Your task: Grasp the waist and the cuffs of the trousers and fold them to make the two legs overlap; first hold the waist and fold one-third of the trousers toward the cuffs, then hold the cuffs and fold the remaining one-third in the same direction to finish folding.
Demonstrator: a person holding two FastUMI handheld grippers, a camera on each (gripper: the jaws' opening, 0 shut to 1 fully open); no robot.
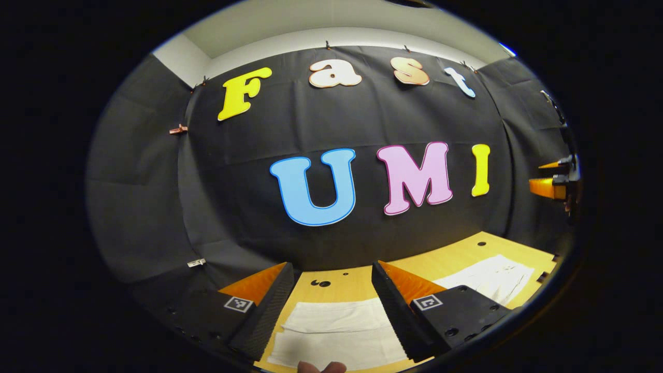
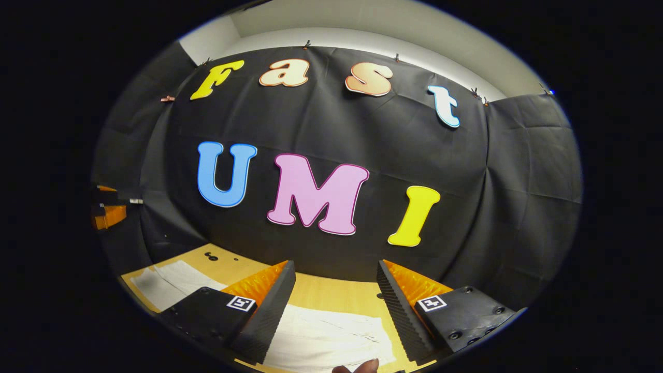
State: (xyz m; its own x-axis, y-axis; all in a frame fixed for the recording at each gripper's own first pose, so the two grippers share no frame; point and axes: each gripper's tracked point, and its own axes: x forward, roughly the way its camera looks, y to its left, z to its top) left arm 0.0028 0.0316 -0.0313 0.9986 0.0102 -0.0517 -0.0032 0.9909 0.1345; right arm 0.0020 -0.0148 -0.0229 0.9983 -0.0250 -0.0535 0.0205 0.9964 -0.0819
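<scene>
In the left gripper view, the left tool (image 1: 331, 305) is held above the counter (image 1: 357, 282) with its two fingers wide apart, and it holds nothing. Between and below the fingers lies one end of the white trousers (image 1: 336, 334), flat on the wood, with a seam or hem line running across it; I cannot tell if this end is the waist or the cuffs. The other end of the cloth is seen further to the right of this view, and above it the right tool (image 1: 551, 184) hangs in the air.

In the right gripper view, the right tool (image 2: 334, 305) is also wide open and empty, above the other end of the trousers (image 2: 331, 339). The left tool (image 2: 109, 212) shows small at the far left edge.

The cloth looks thin, light and soft, so I judge it will sag and wrinkle when lifted and has no stiffness to keep its shape. A good place to take hold is probably the very edge at each end, near a corner, pinching all layers together so that no layer slips out.
</scene>
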